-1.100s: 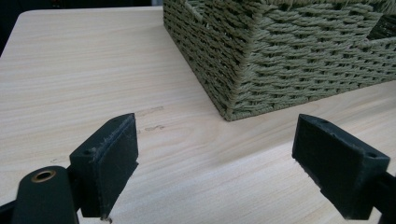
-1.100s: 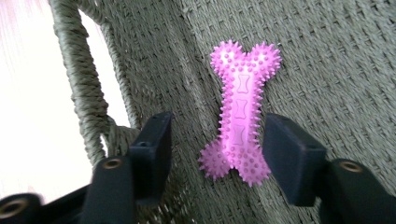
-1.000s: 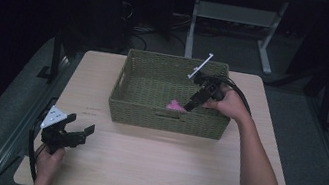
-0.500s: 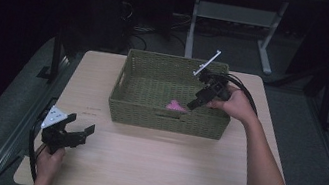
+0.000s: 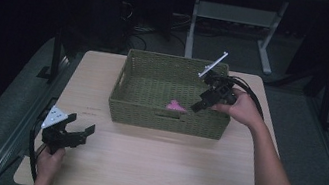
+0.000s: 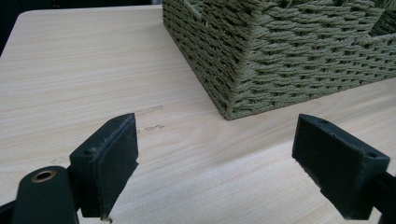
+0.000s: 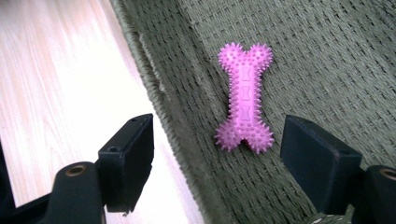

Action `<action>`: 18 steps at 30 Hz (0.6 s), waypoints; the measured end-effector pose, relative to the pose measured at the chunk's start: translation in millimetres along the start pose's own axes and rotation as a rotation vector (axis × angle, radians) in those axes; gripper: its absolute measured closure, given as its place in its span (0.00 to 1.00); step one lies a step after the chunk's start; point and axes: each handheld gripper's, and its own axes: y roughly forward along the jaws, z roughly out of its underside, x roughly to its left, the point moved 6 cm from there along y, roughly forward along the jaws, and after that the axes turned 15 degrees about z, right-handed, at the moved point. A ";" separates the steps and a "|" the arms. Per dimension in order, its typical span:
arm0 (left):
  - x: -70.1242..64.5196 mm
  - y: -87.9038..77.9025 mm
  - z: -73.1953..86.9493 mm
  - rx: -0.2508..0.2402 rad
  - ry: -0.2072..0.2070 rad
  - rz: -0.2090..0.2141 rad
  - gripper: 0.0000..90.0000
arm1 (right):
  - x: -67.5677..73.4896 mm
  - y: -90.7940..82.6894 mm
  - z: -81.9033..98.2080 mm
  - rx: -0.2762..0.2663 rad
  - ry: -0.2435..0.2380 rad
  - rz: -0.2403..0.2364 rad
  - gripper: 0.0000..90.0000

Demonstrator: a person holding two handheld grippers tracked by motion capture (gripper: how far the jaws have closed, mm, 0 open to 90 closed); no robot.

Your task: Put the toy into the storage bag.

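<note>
right claw [image 5: 199, 106] open over basket [image 5: 127, 73] | pink toy [image 5: 176, 106] inside | jaws just opening, nothing between

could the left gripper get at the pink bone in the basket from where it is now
Probably not without lifting over. The left gripper sits low on the table, jaws open, and the basket's woven front wall stands between it and the pink bone. From above, the basket is open.

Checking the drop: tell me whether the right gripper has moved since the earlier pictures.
Yes. The right gripper has drawn back toward the basket's right wall, away from the pink bone, jaws opening.
</note>
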 end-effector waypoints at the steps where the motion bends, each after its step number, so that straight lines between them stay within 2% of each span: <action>1: 0.0 0.0 0.0 -0.001 0.000 0.000 0.15 | 1.0 -1.5 0.9 -0.006 0.002 -0.001 0.28; 10: -0.7 0.2 0.1 0.003 0.004 0.001 0.15 | 10.4 -9.9 7.8 -0.019 -0.011 0.004 0.28; 18: -0.6 0.8 0.1 0.003 0.004 -0.001 0.15 | 14.4 -18.1 16.8 -0.022 -0.003 0.012 0.27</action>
